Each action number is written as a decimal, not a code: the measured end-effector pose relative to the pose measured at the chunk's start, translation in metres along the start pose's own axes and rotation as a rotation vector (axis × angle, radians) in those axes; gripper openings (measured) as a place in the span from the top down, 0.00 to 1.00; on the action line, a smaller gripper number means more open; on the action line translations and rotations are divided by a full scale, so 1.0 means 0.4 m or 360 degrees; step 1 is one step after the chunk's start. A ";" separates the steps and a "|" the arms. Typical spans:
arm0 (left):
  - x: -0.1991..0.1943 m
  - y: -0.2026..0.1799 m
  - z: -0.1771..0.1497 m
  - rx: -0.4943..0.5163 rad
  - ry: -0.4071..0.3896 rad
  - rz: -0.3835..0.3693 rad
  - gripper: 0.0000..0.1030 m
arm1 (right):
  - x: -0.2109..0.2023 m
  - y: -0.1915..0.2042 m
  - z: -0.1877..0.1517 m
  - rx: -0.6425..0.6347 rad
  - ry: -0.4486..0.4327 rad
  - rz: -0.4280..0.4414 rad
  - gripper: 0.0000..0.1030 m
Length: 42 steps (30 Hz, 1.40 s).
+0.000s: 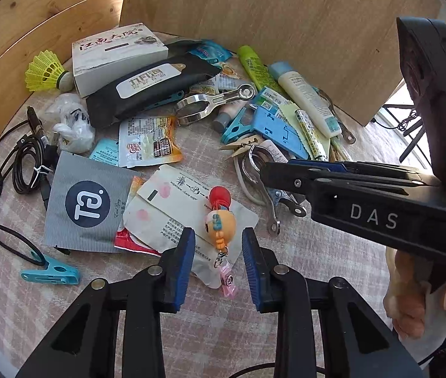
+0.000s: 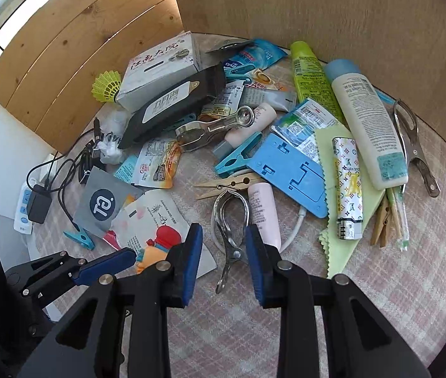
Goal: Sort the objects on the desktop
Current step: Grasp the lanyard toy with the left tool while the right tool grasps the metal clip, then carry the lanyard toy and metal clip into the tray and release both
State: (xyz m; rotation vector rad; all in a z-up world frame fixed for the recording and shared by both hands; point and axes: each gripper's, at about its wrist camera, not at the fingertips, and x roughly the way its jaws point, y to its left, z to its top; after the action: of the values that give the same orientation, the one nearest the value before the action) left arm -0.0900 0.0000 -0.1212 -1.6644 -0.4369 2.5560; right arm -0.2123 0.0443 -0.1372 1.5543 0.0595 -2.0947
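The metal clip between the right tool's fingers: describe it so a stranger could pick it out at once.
Start at the tall wooden board behind the clutter, then come down past the blue plastic card to the near edge of the pile. There a metal clip lies beside a pale pink tube. It alone is shiny steel with a looped, tong-like head.
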 end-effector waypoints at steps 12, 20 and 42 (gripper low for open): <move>-0.001 0.012 -0.008 -0.0047 -0.0016 -0.0061 0.74 | 0.005 0.052 0.045 -0.0112 -0.0009 -0.0019 0.85; 0.008 0.000 0.000 -0.0026 -0.0030 -0.0040 0.74 | 0.084 0.049 0.050 -0.0118 0.0108 -0.0131 0.85; -0.098 -0.034 -0.012 -0.0029 -0.0183 -0.0123 0.81 | -0.082 -0.037 -0.026 0.0142 -0.0053 0.0066 0.97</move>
State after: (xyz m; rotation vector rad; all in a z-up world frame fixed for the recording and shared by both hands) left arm -0.0707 0.0060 -0.0848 -1.4800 -0.5222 2.6074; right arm -0.2030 0.0731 -0.1151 1.5581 -0.0785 -2.1157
